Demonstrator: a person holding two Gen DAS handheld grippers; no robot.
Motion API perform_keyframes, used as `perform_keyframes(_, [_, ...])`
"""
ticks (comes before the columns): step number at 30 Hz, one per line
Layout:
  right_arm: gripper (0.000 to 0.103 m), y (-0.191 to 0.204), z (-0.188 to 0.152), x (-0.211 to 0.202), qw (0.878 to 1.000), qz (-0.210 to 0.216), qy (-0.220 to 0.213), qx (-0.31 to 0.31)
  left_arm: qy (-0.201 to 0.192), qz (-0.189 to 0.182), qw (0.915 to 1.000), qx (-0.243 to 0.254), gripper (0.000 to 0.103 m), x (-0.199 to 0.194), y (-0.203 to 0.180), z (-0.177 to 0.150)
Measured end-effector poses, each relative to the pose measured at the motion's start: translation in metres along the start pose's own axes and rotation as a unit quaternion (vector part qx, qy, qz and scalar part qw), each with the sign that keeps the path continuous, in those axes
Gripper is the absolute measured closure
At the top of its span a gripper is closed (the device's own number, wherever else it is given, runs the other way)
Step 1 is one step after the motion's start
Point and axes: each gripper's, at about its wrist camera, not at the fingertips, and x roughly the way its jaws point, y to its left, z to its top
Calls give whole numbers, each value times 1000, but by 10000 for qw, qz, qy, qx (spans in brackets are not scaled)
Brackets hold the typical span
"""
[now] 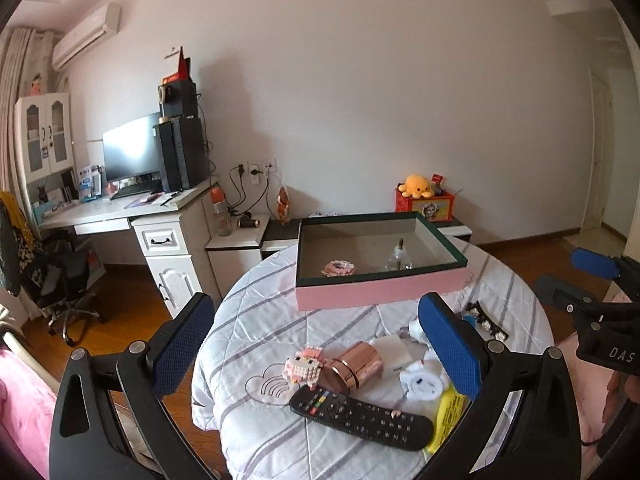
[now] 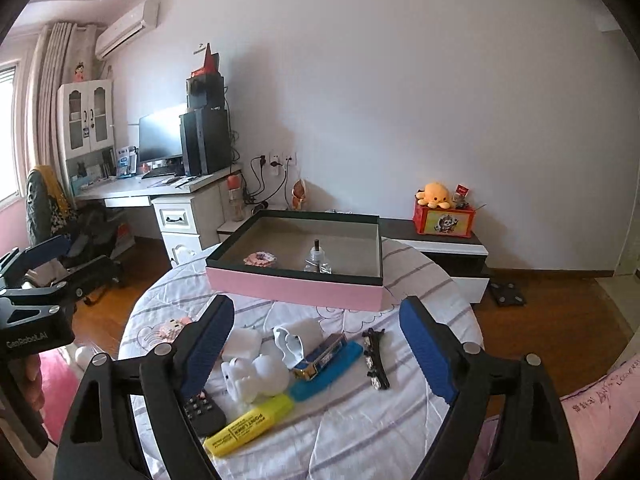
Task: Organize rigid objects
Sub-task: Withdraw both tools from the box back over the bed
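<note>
Pink cardboard box (image 2: 296, 286) holds two things. Both your tongs, left gripper (image 1: 316, 342) and right gripper (image 2: 316, 344), spread wide, empty. Next, pick shiny copper cup (image 1: 356, 366).

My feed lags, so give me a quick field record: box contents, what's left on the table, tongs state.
box: pink box, far side of table
in box: pink block toy; small glass bottle
left on table: remote, copper cup, yellow highlighter, white figure, blue case
left tongs: open, empty
right tongs: open, empty
</note>
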Motion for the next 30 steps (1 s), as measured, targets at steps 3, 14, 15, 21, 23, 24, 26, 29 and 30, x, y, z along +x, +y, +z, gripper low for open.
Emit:
perform_keyframes(3, [17,3,-4,-8,10000,-32,-16,-26,-23,5,10000,7,0,-8,-1,-3])
perform_keyframes(14, [16,-4,-24,-23,9999,-110,48,36,91,35,9999,83,0,-17,0,-14])
perform_keyframes(15, [15,-6,-26,-23,9999,-113,74,59,122,36,9999,66,0,-16,1,-15])
perform_keyframes(21, [3,-12,-36,-17,9996,-159,200,138,315,39,9995,41,0,-7,5,-25])
perform_keyframes(23, [0,-12,-38,-13,9995,-171,239,141,413,30,9991,42,0,-1,5,-28])
perform_keyframes(24, [0,-12,-38,-12,9994,-169,260,134,444,24,9990,53,0,1,5,-30])
perform_keyframes(26, [0,-12,-41,-7,9992,-127,345,136,545,28,9985,95,0,9,5,-34])
perform_keyframes(29, [0,-14,-46,3,9987,-107,479,169,688,27,9975,131,0,19,4,-40])
perform_keyframes(30, [0,-14,-47,6,9984,-110,529,174,725,27,9973,145,0,22,4,-42])
